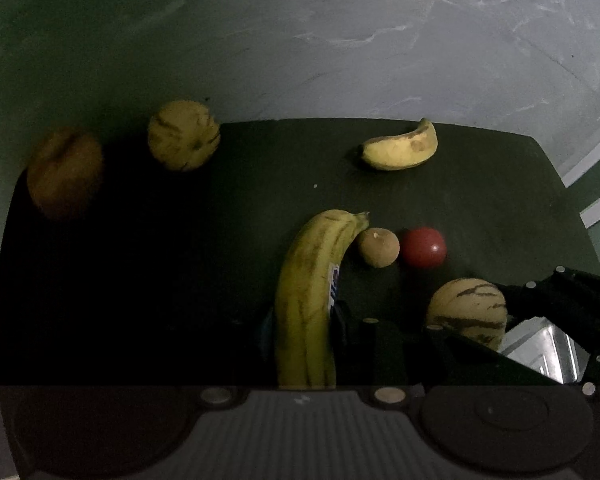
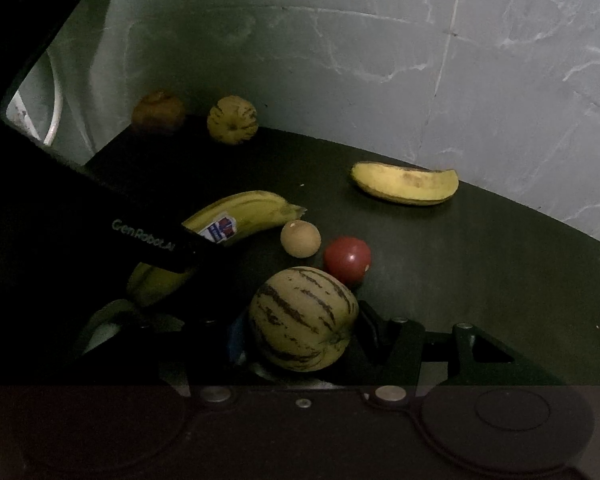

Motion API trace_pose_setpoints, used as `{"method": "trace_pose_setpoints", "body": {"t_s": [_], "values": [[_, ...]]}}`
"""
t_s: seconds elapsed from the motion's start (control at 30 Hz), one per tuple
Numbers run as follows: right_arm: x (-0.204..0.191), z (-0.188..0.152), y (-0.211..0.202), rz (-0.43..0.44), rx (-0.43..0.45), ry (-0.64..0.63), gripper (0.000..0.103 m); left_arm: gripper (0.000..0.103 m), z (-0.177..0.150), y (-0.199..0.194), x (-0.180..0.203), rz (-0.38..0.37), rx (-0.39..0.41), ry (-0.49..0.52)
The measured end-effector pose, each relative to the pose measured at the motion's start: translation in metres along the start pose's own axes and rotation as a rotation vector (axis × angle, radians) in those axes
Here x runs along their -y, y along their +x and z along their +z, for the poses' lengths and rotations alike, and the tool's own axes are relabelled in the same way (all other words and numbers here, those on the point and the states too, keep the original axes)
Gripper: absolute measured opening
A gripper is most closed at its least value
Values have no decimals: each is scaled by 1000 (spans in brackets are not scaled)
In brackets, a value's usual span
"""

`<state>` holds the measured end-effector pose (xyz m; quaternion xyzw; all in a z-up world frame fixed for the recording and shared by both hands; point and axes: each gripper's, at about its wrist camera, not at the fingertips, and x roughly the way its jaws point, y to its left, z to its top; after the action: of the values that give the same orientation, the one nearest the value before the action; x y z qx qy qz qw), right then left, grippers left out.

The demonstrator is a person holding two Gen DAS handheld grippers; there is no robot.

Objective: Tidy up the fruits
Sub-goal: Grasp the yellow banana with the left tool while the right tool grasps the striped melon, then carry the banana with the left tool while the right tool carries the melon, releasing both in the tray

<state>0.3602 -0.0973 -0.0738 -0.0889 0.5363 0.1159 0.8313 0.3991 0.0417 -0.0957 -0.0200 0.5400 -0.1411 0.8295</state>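
Between the fingers of the left gripper (image 1: 304, 332) lies a long banana (image 1: 310, 300), clamped at its lower half, its stem tip pointing ahead and touching a small brown fruit (image 1: 379, 247). Just right of that sits a tomato (image 1: 425, 247). Beside it, the right gripper (image 2: 300, 340) is closed around a striped melon (image 2: 303, 318). Far ahead on the dark table (image 1: 480, 208) lie a short banana (image 1: 400, 150), another striped melon (image 1: 183, 135) and a dim round fruit (image 1: 65, 172).

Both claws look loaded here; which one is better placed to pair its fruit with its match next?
Probably left: its claw grips the stickered banana, with open table toward the other banana. The right claw holds a striped melon; its twin sits farther, beyond the left claw.
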Motion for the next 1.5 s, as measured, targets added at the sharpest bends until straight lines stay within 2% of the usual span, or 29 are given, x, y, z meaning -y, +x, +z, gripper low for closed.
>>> {"method": "trace_pose_setpoints", "body": {"t_s": [0.67,1.5], "values": [[-9,-33,-39,47,23,-16,57,33,-47,-35,5,36,43,-109],[-31,-91,-71,111,-48,-35,57,33,-137,-64,25,20,34,-139]]}}
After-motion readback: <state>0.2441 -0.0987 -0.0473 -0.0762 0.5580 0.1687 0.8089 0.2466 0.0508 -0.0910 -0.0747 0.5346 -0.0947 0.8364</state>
